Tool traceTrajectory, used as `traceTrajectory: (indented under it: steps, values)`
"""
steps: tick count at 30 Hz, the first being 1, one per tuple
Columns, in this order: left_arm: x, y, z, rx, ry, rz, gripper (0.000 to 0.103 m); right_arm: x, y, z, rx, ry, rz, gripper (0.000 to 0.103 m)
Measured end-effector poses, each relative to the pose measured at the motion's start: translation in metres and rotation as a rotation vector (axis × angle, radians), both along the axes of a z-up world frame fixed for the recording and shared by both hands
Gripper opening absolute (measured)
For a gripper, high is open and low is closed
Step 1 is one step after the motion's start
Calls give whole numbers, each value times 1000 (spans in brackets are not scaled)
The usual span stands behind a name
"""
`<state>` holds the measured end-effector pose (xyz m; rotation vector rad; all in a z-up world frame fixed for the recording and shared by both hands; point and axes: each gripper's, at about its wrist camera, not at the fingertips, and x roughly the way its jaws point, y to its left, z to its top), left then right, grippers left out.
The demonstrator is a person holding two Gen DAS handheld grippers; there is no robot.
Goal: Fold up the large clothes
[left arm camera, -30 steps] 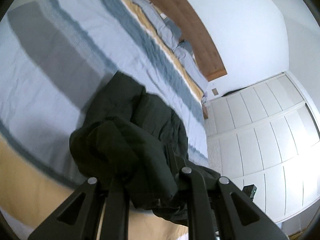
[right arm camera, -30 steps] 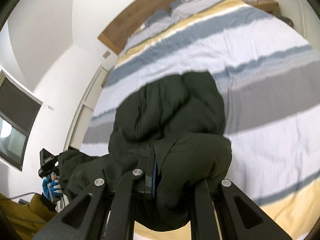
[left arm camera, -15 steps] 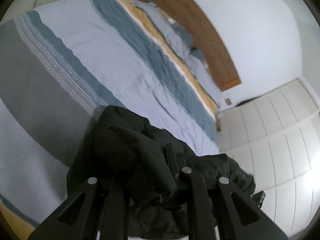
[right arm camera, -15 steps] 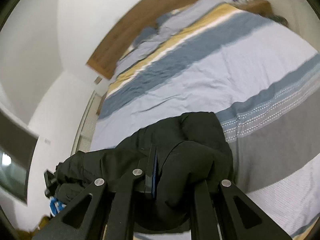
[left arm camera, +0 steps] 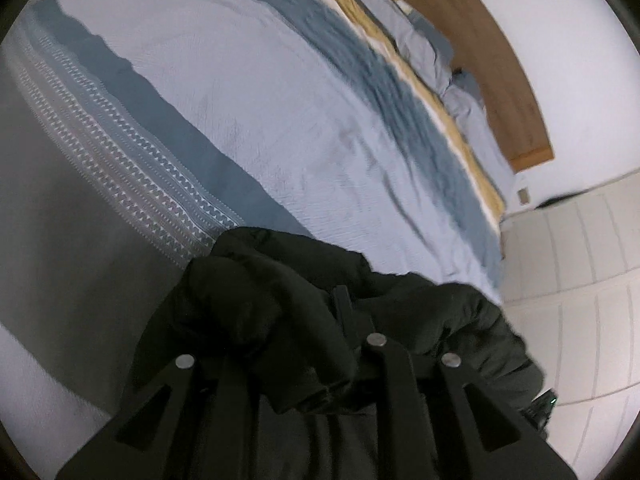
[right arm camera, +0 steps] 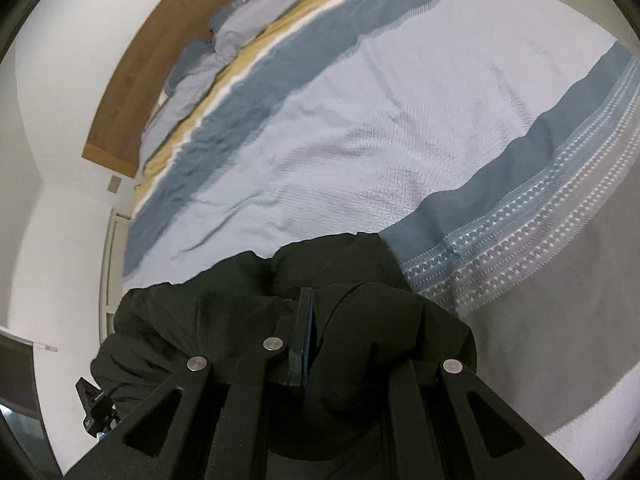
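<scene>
A bed [left arm camera: 280, 120] is filling both wrist views, its striped cover [right arm camera: 400, 120] running in bands of pale blue, slate blue, grey and mustard toward a wooden headboard [left arm camera: 500, 80] against a white wall [left arm camera: 560, 20]. Pale blue pillows [right arm camera: 224, 40] are lying along the headboard. White panelled doors [left arm camera: 580, 280] are standing beside the bed in the left view.

A dark puffy jacket [left arm camera: 280, 312] is hanging bunched over the near part of the bed, stretched between the two tools, its far edge lying against the pale and grey bands of the cover. In the right view the jacket [right arm camera: 240, 312] is trailing off to the left toward the other tool, part of which is showing at the lower left edge.

The left claw [left arm camera: 304, 344] is pinching a thick fold of the jacket, its jaws almost closed with cloth swelling up between and over them; one finger [left arm camera: 344, 308] is showing above the fabric. The right claw [right arm camera: 316, 336] is clamped tight on another fold of the jacket, its jaws pressed together, a blue-lined finger [right arm camera: 302, 332] standing edge-on with cloth bulging on either side.
</scene>
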<state>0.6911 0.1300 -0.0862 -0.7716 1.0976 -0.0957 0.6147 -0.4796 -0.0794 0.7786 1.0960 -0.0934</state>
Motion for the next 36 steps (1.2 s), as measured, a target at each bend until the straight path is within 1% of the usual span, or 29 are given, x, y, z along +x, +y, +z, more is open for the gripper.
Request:
traceTrajectory:
  steps: [3, 7, 8, 9, 11, 13, 14, 15, 17, 18, 19, 20, 21, 24, 25, 28, 31, 34, 36]
  values:
    - [8, -4, -11, 0, 16, -20, 16, 5, 1, -11, 3, 21, -2, 9]
    - [6, 1, -12, -44, 15, -4, 18, 4, -2, -17, 32, 24, -28, 11]
    - [4, 4, -9, -57, 8, -4, 19, 3, -2, -16, 38, 21, -31, 13]
    - [2, 7, -7, -75, -1, 0, 21, 2, -3, -15, 48, 15, -34, 16]
    - [-3, 17, 0, -134, -25, 21, 24, 0, -6, -13, 69, 3, -44, 22]
    - [-8, 24, 9, -186, -44, 45, 29, -3, -7, -7, 85, -20, -52, 33]
    - [-8, 27, 13, -209, -53, 54, 35, -5, -8, -2, 93, -38, -54, 49]
    - [-10, 30, 18, -232, -62, 64, 43, -6, -8, 4, 92, -53, -59, 60]
    - [-10, 35, 32, -244, -84, 76, 51, -8, -9, 18, 86, -85, -72, 67]
    - [-10, 37, 41, -242, -101, 83, 55, -9, -12, 26, 85, -103, -79, 74]
    - [-9, 40, 51, -236, -117, 88, 56, -10, -14, 34, 79, -122, -86, 79]
    - [-9, 43, 59, -221, -130, 91, 56, -12, -16, 42, 67, -136, -91, 82]
    - [-10, 46, 71, -183, -147, 91, 57, -13, -18, 52, 54, -155, -91, 82]
    - [-16, 52, 96, -112, -174, 86, 58, -19, -23, 74, 34, -185, -85, 82]
    - [-20, 53, 103, -89, -181, 86, 58, -22, -23, 80, 21, -195, -77, 82]
    - [-35, 46, 119, 12, -190, 66, 58, -32, -12, 101, -47, -220, -16, 82]
    - [-53, 28, 125, 103, -195, 14, 58, -44, 12, 112, -127, -233, 70, 82]
    - [-75, -1, 120, 188, -194, -42, 58, -59, 42, 115, -186, -246, 154, 82]
    - [-92, -15, 115, 224, -196, -74, 58, -70, 68, 113, -236, -247, 218, 82]
